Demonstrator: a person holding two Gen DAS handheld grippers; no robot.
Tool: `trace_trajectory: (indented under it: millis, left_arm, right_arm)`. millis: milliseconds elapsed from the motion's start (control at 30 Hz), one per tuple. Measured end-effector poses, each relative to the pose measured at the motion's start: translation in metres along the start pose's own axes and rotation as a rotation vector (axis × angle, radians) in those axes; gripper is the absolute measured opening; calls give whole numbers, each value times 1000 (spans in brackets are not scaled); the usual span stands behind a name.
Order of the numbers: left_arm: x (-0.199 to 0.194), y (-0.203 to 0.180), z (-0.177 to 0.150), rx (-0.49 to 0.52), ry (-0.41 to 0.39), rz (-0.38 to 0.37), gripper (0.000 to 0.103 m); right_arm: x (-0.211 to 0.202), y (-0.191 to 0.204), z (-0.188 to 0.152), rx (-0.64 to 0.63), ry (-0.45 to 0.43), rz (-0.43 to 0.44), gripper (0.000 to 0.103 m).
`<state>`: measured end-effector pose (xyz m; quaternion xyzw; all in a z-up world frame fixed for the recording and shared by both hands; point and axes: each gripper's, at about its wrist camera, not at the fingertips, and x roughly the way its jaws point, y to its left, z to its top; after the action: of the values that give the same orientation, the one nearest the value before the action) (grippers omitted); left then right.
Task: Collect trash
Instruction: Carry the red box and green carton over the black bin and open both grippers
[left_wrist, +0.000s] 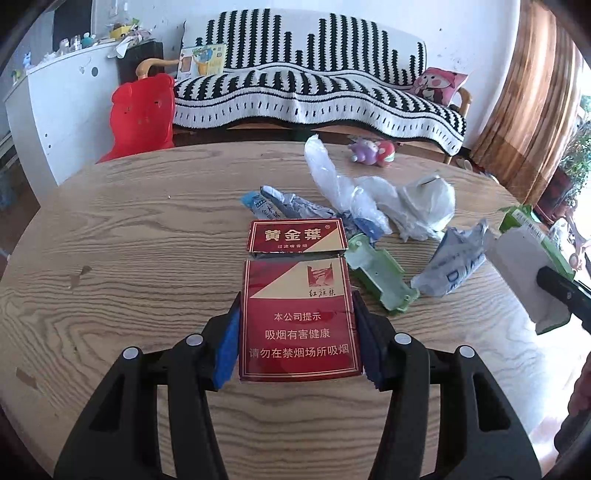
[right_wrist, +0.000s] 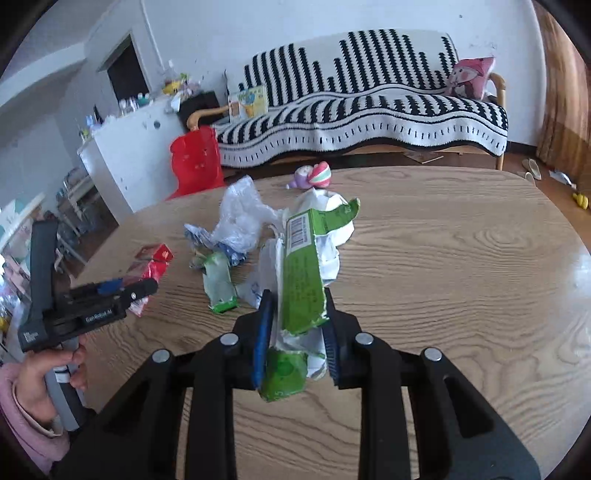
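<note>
My left gripper (left_wrist: 297, 314) is shut on a red cigarette pack (left_wrist: 299, 317) with its lid flipped open, held just above the wooden table (left_wrist: 129, 258). My right gripper (right_wrist: 297, 325) is shut on a torn green carton (right_wrist: 301, 280) with white paper lining, held above the table; the carton also shows in the left wrist view (left_wrist: 532, 258). More trash lies ahead: clear plastic bags (left_wrist: 354, 192), a blue-and-white wrapper (left_wrist: 284, 206), a pale green plastic piece (left_wrist: 376, 275) and a crumpled white-blue wrapper (left_wrist: 454, 262). The left gripper also shows in the right wrist view (right_wrist: 122, 291).
A small purple-and-pink toy (left_wrist: 371, 151) sits at the table's far edge. Behind the table are a striped sofa (left_wrist: 317, 88), a red plastic chair (left_wrist: 142, 114) and a white cabinet (left_wrist: 62, 107). Curtains (left_wrist: 535, 96) hang at the right.
</note>
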<state>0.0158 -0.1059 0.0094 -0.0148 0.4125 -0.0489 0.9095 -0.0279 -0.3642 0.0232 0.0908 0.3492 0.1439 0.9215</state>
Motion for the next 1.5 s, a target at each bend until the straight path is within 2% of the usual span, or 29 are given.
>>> trace_trajectory:
  millis: [133, 300, 400, 533, 667, 767, 900, 967, 1067, 1167, 1200, 1233, 1333, 1500]
  left_arm:
    - [-16, -3, -1, 5, -19, -11, 53]
    - [-33, -12, -2, 22, -35, -38, 53]
    - [-45, -32, -7, 64, -17, -116, 53]
    - [-68, -92, -25, 190, 1, -249, 54]
    - [-88, -165, -59, 324, 55, -410, 54]
    - [-90, -220, -103, 418, 161, -540, 54]
    - [-89, -272, -156, 531, 252, -618, 54]
    - [-80, -287, -181, 556, 314, -646, 54]
    - [-59, -295, -210, 576, 380, -647, 54]
    - [-33, -290, -234, 595, 410, -576, 54]
    - [-22, -289, -237, 590, 444, -551, 53]
    - [-13, -287, -237, 557, 493, -564, 53]
    - [-11, -280, -232, 538, 469, -560, 54]
    - [-4, -269, -236, 505, 499, -547, 54]
  right_arm:
    - [-19, -5, -1, 28, -31, -14, 26]
    - [-32, -10, -15, 56, -17, -20, 26]
    - [-60, -16, -25, 72, -46, -27, 26]
    - [-113, -29, -39, 82, -103, -78, 26]
    - [-175, -58, -68, 153, -144, -138, 26]
    - [-210, -84, -106, 249, -128, -195, 26]
    - [-248, -112, -175, 364, -90, -282, 26]
    - [-249, -128, -205, 427, -44, -300, 26]
    - [-230, -159, -257, 589, 38, -261, 26]
    - [-205, -176, -288, 681, 102, -219, 26]
    - [-197, -180, -296, 709, 123, -199, 26]
    - [-190, -184, -302, 737, 142, -177, 26]
    - [-181, -186, -306, 739, 163, -157, 26]
    - [-167, -190, -299, 731, 182, -160, 26]
